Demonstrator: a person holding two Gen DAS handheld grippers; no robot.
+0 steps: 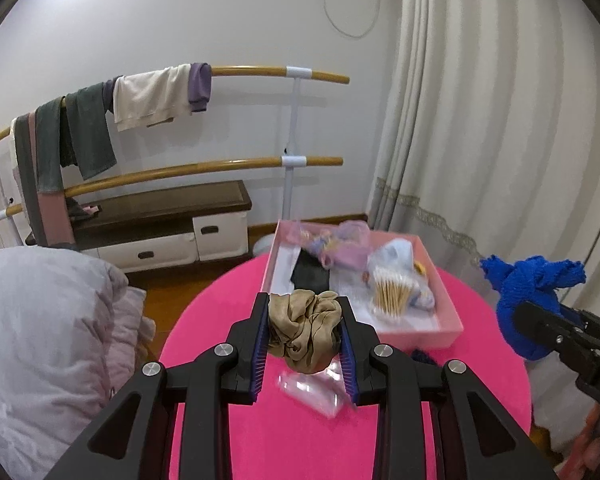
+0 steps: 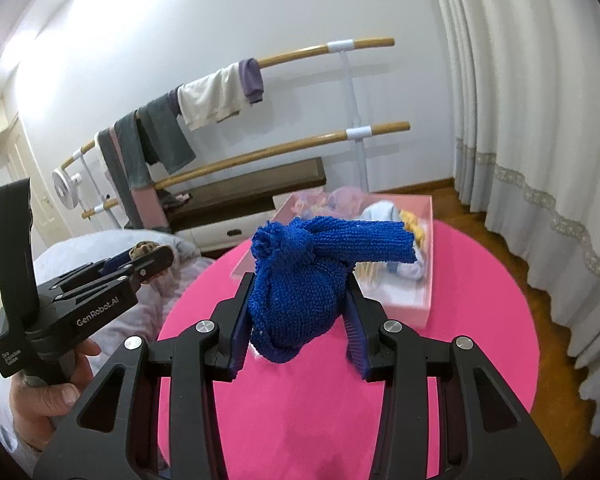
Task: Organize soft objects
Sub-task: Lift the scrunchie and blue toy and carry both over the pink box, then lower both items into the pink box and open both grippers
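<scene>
My left gripper [image 1: 304, 320] is shut on a tan satin scrunchie [image 1: 304, 330], held above the round pink table [image 1: 300, 440], just short of the pink box [image 1: 432, 334]. My right gripper [image 2: 298, 292] is shut on a knotted blue knit cloth [image 2: 300, 284], also held above the table [image 2: 300, 420] before the box [image 2: 428, 280]. The blue cloth [image 1: 528, 300] and right gripper show at the right of the left wrist view. The left gripper with the scrunchie [image 2: 144, 250] shows at the left of the right wrist view.
The box holds a black cloth [image 1: 310, 274], a pink-purple mesh item [image 1: 340, 244], a light blue item [image 1: 400, 256] and a bundle of cotton swabs [image 1: 392, 296]. A clear plastic wrapper [image 1: 312, 392] lies on the table. A grey quilt [image 1: 44, 340] lies left; curtain [image 1: 500, 140] right.
</scene>
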